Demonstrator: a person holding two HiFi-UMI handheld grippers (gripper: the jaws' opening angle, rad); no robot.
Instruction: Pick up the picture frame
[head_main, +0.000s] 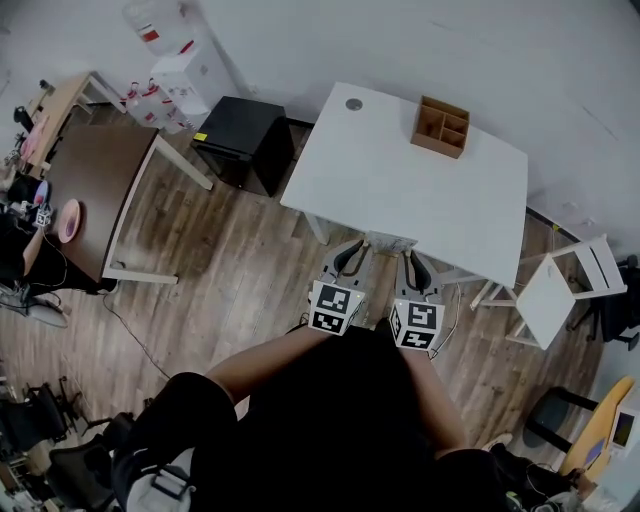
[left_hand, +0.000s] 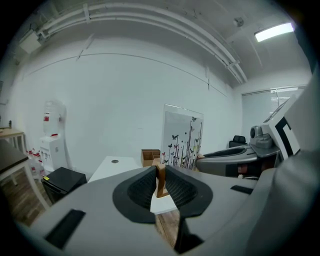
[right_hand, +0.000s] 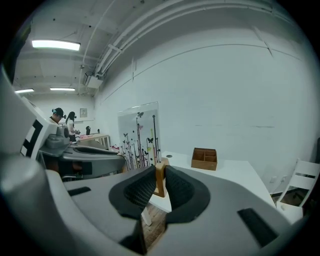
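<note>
**A:** Left gripper (left_hand: 160, 175): jaws narrow, pinched on a wooden foot (left_hand: 160, 184) of the picture frame (left_hand: 183, 136). Right gripper (right_hand: 160, 176): same, jaws clamped on the second wooden foot (right_hand: 160, 184).

**B:** Where's the frame?

**A:** It stands upright between both grippers, at the near edge of the white table (head_main: 400, 180). Clear panel, butterfly print. Can't tell if it's off the tabletop.

**B:** Step?

**A:** Grasp looks made on both sides, so I judge the lift is in hand. The next move calls for raising both grippers together and level, panel upright, so neither foot twists loose.

**B:** Counts?

**A:** Two grippers, one frame, two feet, one white table. From the grippers in the head view: one wooden organiser (head_main: 441, 126) at 1 o'clock, one white chair (head_main: 560, 285) at 3 o'clock, one black cabinet (head_main: 245, 140) at 11 o'clock.
</note>
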